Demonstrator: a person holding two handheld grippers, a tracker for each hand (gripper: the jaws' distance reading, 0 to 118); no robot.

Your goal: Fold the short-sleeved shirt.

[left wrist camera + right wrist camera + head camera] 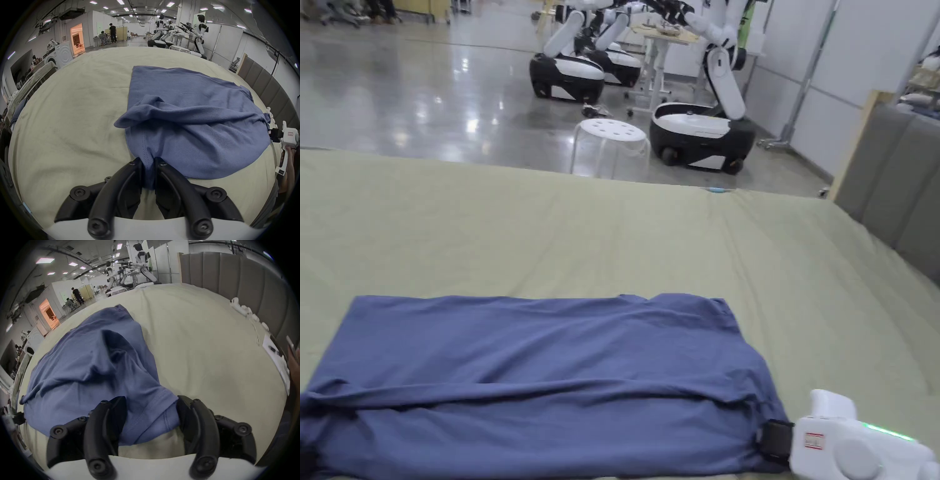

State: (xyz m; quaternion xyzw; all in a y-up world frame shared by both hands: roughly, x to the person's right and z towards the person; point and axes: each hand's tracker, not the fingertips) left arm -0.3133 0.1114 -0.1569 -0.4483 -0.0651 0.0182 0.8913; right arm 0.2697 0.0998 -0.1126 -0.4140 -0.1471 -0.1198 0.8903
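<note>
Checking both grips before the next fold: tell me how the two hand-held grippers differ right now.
The left hand-held gripper has its jaws nearly together, pinching a narrow bunch of the blue shirt; the right hand-held gripper has its jaws wide apart, with the shirt's edge lying loosely between them. Both sit at the shirt's near edge on the green sheet.

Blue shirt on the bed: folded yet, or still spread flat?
Partly folded. The blue shirt lies as a long band with a doubled-over layer along its near edge; the left gripper and right gripper hold its ends.
</note>
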